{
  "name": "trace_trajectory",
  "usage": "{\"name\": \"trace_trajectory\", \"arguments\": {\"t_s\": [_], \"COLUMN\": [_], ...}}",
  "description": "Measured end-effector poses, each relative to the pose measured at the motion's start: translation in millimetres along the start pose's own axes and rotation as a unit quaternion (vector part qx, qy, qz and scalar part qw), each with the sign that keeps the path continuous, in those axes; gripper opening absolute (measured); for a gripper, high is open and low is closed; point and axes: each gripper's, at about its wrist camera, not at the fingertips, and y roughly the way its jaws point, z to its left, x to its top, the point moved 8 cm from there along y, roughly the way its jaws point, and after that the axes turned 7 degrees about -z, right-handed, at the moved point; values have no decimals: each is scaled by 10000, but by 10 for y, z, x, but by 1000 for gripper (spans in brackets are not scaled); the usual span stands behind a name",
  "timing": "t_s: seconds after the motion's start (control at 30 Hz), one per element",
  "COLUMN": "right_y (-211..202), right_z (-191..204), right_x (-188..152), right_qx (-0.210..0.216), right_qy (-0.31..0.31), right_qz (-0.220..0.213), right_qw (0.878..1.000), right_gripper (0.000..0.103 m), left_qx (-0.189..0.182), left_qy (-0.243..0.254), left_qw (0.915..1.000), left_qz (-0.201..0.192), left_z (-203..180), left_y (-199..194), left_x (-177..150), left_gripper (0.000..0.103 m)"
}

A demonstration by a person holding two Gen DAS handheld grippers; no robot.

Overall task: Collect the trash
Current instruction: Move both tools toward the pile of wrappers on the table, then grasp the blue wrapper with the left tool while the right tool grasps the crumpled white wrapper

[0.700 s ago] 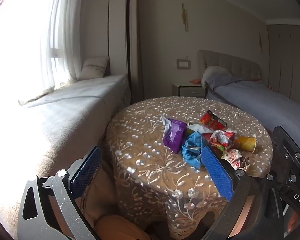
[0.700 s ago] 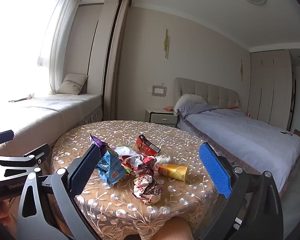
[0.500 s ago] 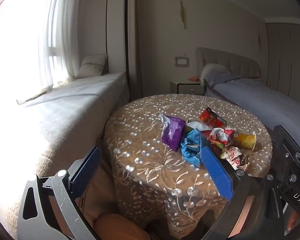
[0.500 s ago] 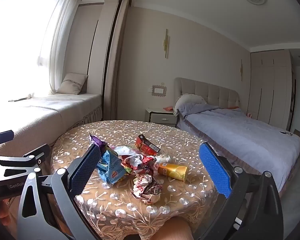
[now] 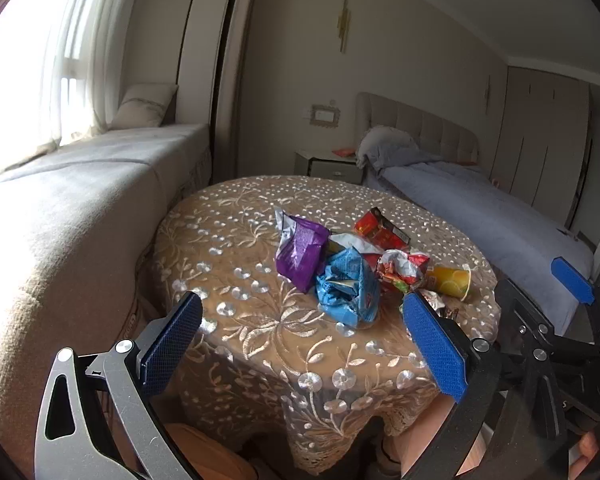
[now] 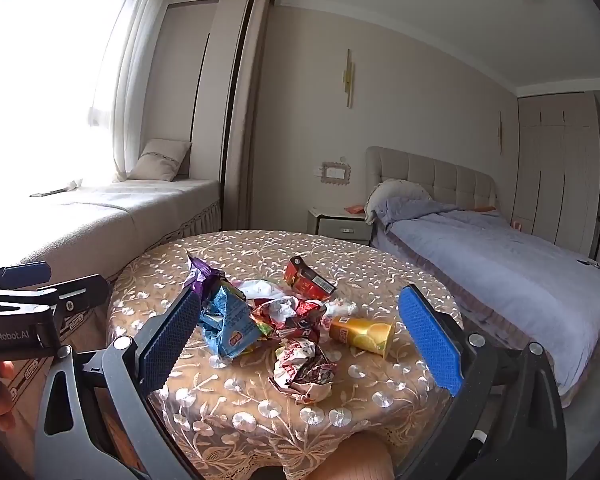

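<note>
Behind the gaping, empty left gripper, crumpled wrapper half hidden; right gripper likewise agape.

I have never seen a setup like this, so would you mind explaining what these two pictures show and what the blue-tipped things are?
There is no robot here: a person holds a two-finger gripper in each hand, and a fisheye camera on each looks forward along its blue-padded fingers. One picture comes from the left gripper, the other from the right gripper. Both are open and hold nothing. Ahead stands a round table under an embroidered cloth, with trash piled on it: a purple wrapper, a crumpled blue bag, a red box, a yellow cup lying on its side, and a crumpled wrapper nearest the right camera. Behind are a bed and a window seat.
</note>
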Motion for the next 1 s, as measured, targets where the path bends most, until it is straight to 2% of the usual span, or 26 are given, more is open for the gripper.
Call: {"name": "trace_trajectory", "arguments": {"t_s": [0.07,0.2,0.33,0.4,0.57,0.7,0.8,0.87,0.9,0.93,0.97,1.0], "right_y": [76,191,376,471,698,883,967,1035,1085,1118,1144,1170], "right_z": [-19,-61,-215,-307,-348,-288,-223,-195,-185,-187,-181,-178], "right_x": [-76,-203,-333,-432,-731,-970,-1071,-1127,-1148,-1166,-1185,-1198], "right_qx": [-29,-124,25,143,250,444,666,667,626,635,714,814], "right_qy": [-72,-305,-57,176,185,163,201,88,11,-15,22,96], "right_qz": [119,251,593,813,1251,1502,1603,1629,1659,1680,1711,1749], "right_qw": [9999,9991,9982,9964,9917,9875,9846,9843,9842,9837,9826,9812], "right_gripper": [99,99,99,99,99,99,99,98,98,97,92,85], "left_qx": [70,178,-159,-214,-293,-279,-247,-293,-364,-447,-510,-545], "left_qy": [-4,307,97,137,515,1018,1318,1446,1501,1555,1598,1623], "left_qw": [9999,9990,9980,9973,9965,9935,9897,9876,9863,9850,9836,9824], "left_qz": [95,283,604,684,592,421,495,536,579,608,659,754], "left_z": [19,-54,-107,-149,-372,-558,-629,-672,-697,-723,-747,-758], "left_y": [93,260,483,590,797,1027,1251,1366,1414,1454,1502,1554], "left_x": [-45,-160,-259,-289,-238,-176,-207,-243,-264,-283,-317,-355], "left_gripper": [98,98,98,98,98,98,98,97,96,91,83,80]}}
